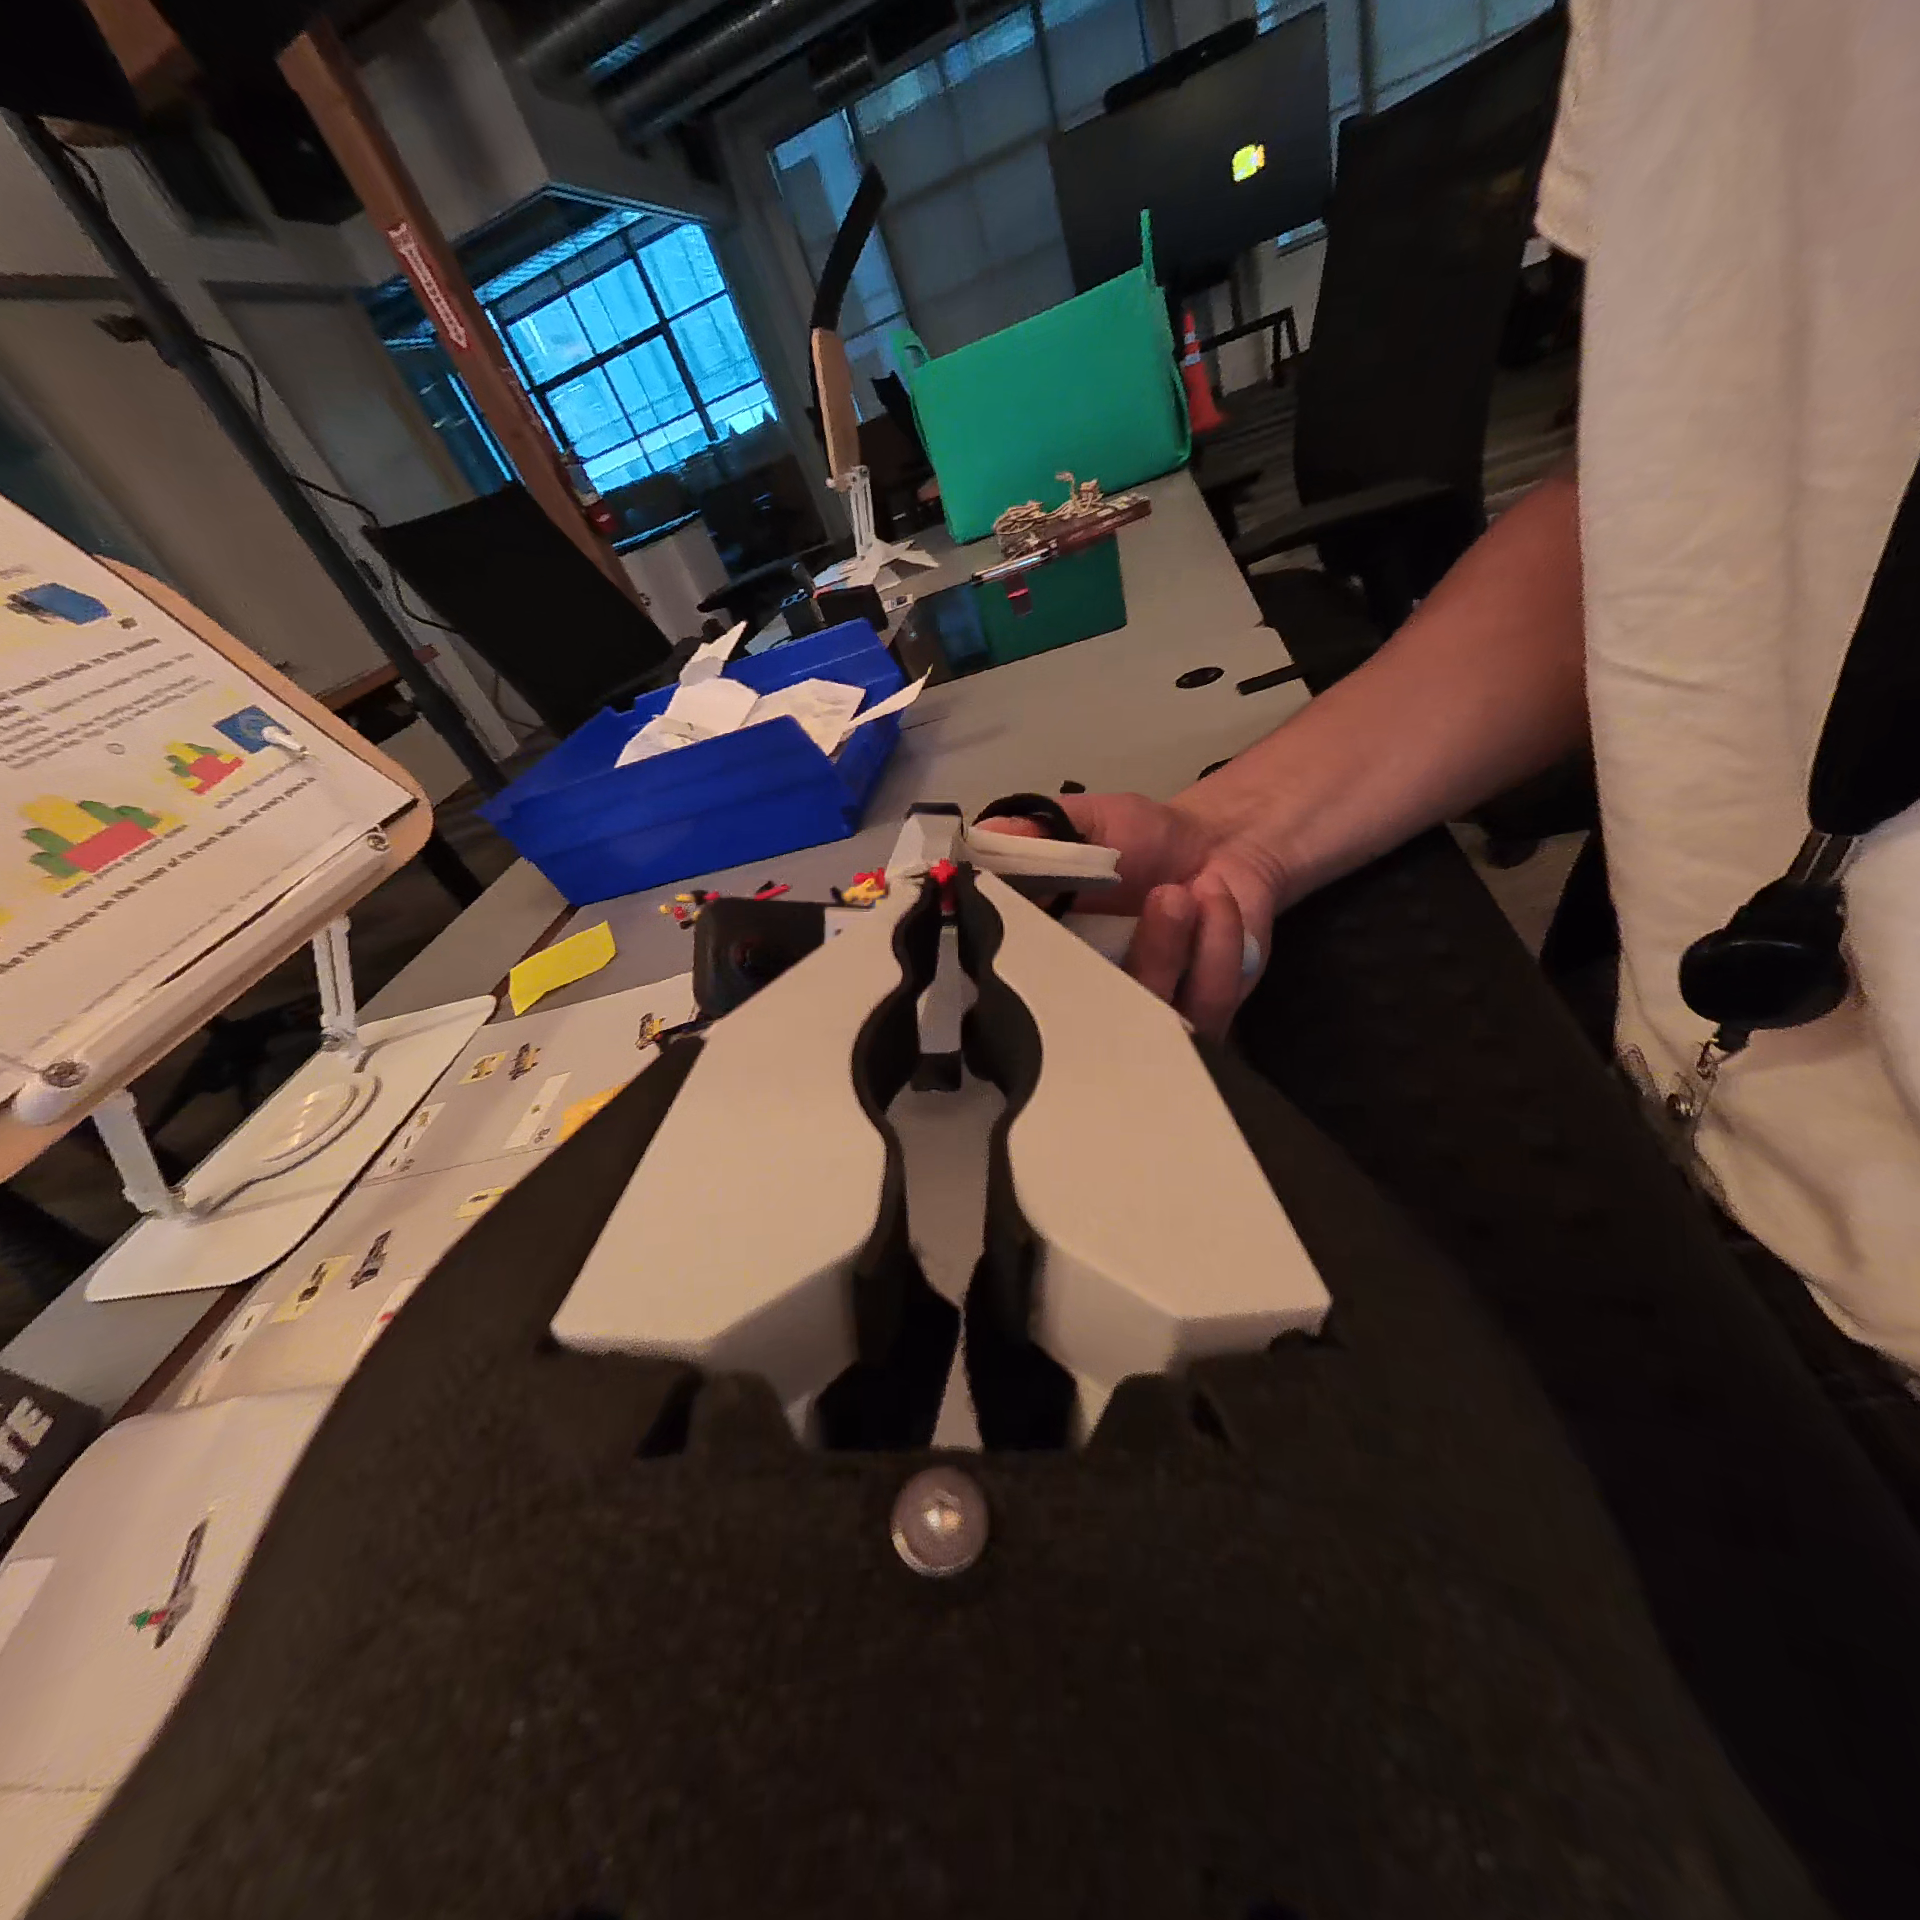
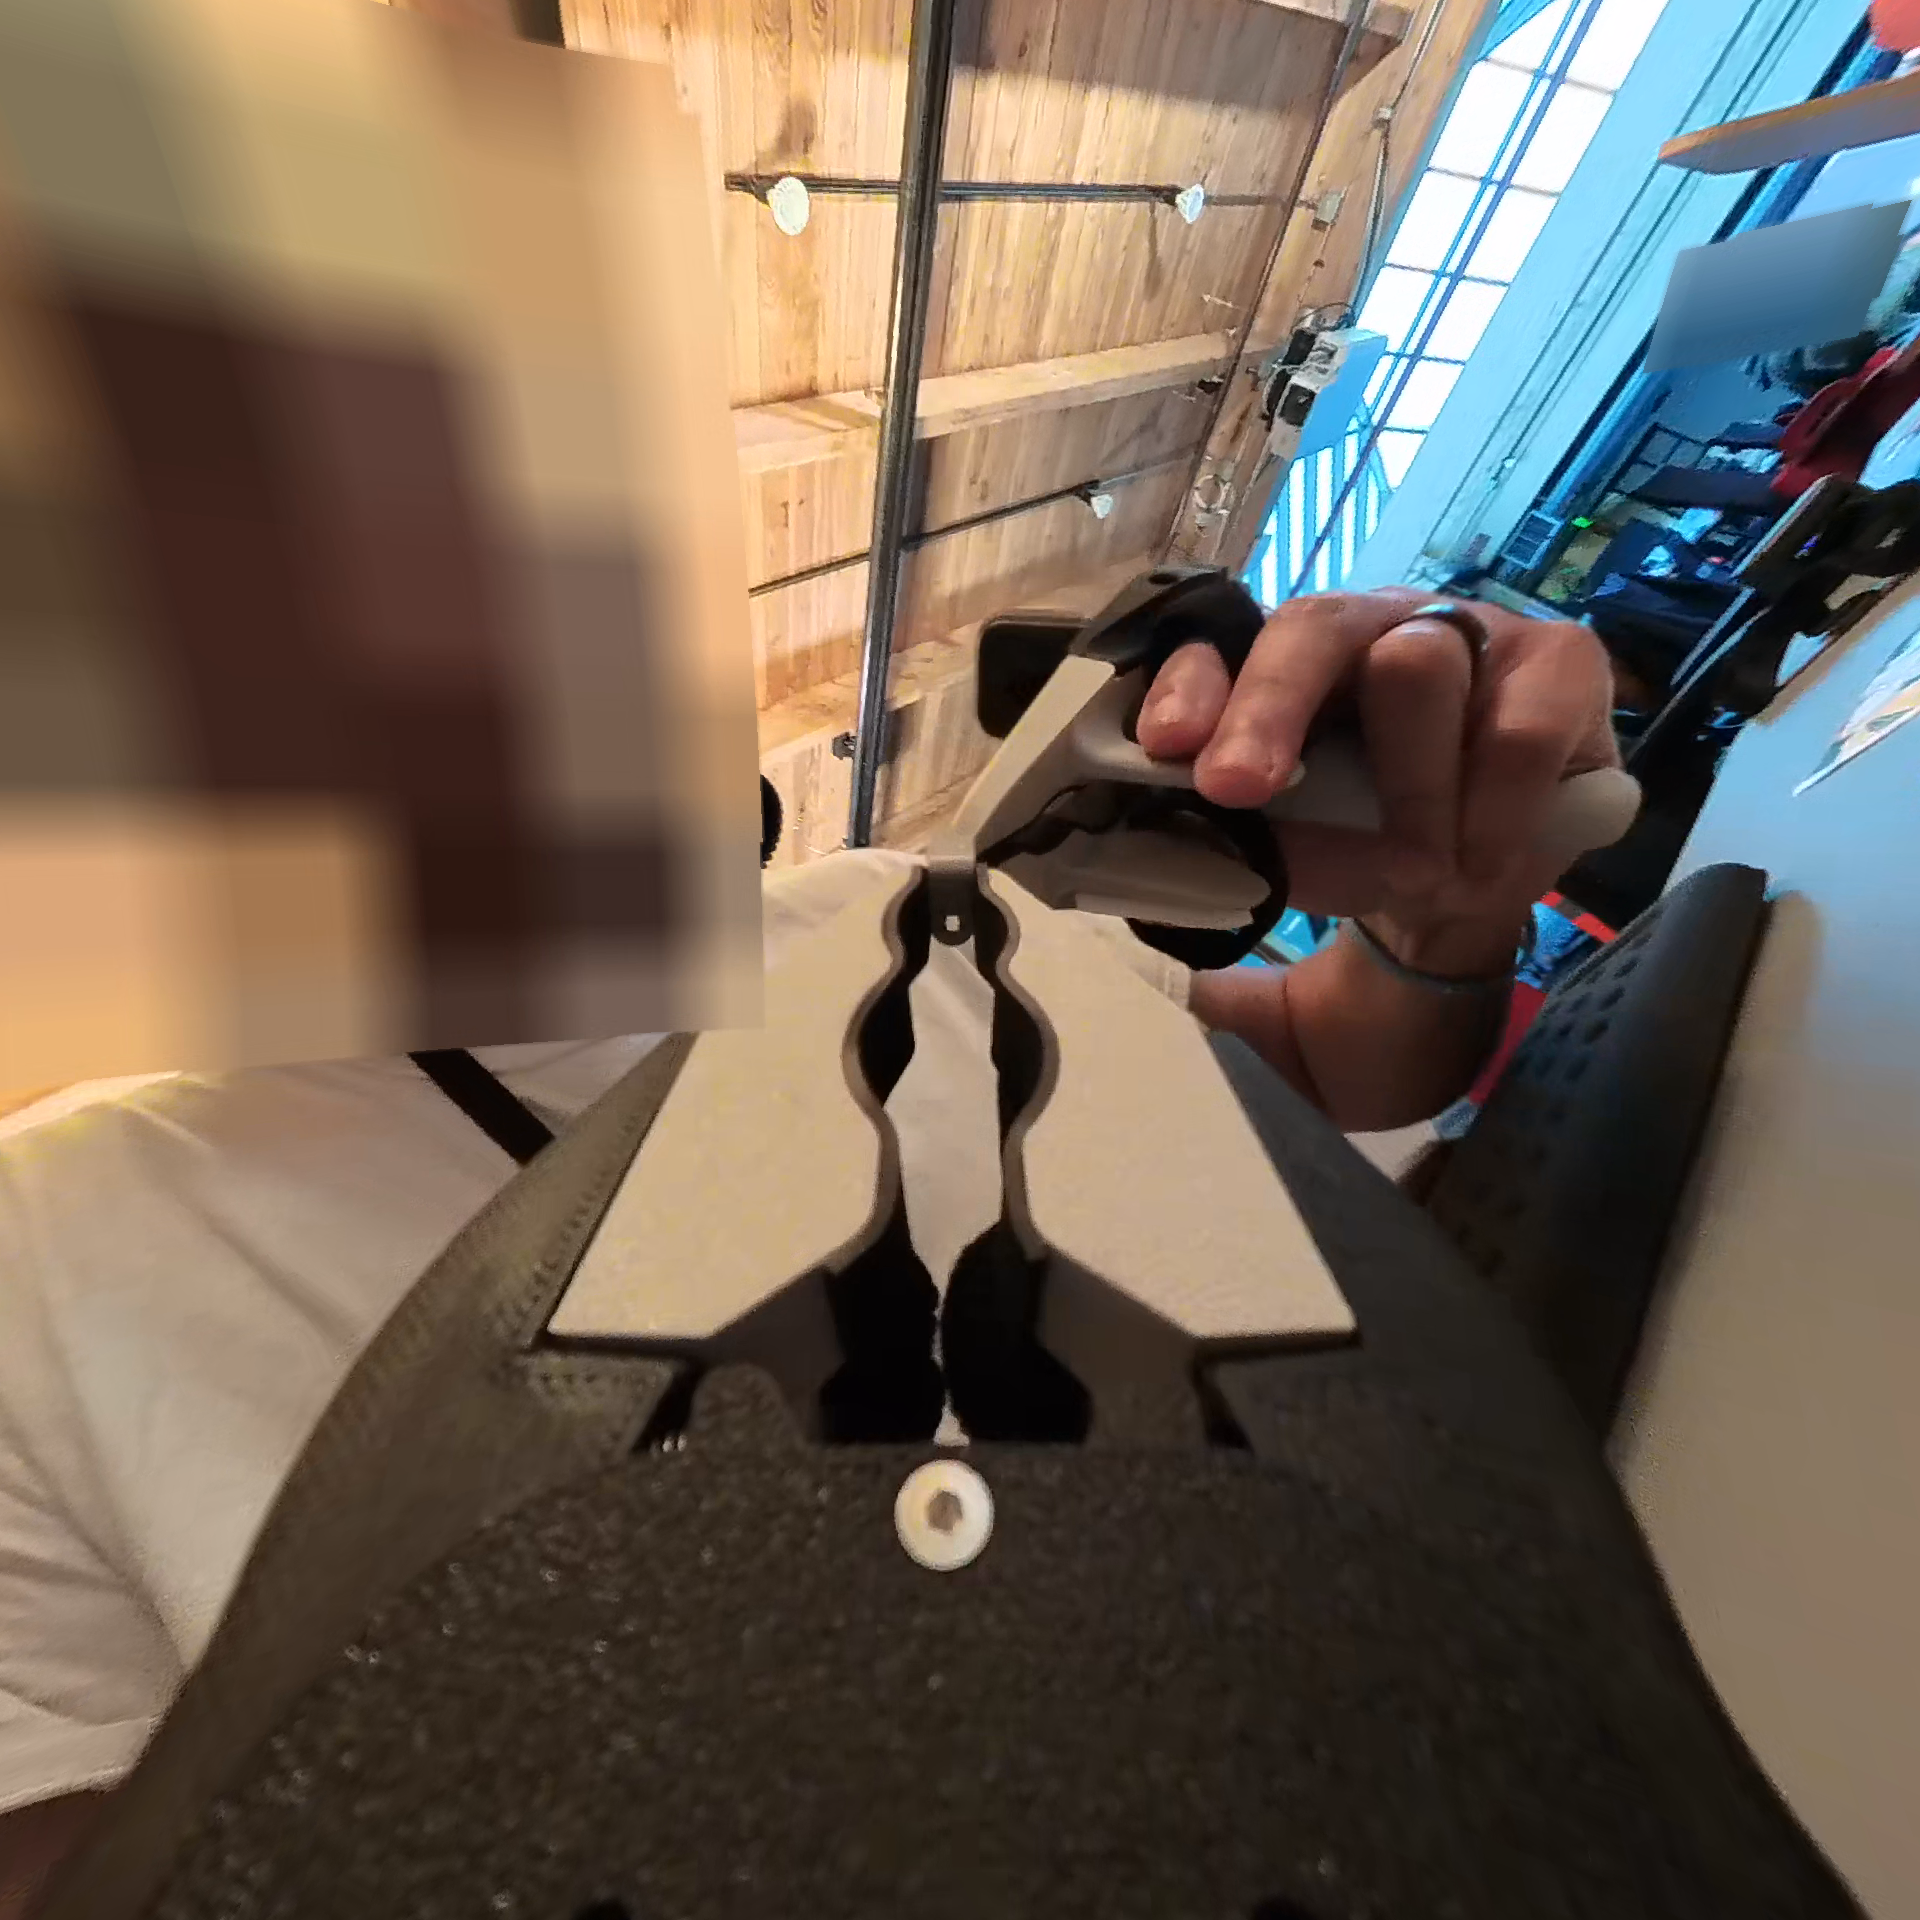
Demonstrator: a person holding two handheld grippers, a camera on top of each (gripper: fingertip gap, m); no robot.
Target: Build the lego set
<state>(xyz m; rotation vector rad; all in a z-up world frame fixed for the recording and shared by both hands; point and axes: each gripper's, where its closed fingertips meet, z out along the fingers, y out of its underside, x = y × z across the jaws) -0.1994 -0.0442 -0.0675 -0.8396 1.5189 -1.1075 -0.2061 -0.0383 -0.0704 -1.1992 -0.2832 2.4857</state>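
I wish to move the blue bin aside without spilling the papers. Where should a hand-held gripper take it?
Best take the blue bin by its near long wall, coming from above: one finger inside, one outside. That wall is thin and upright, and the bin is open at the top.

Printed lines run across the white instruction sheet (image 1: 135, 790) on its tilted stand at the left, and white letters mark a black card (image 1: 31, 1444) at the near left edge; both blurred.
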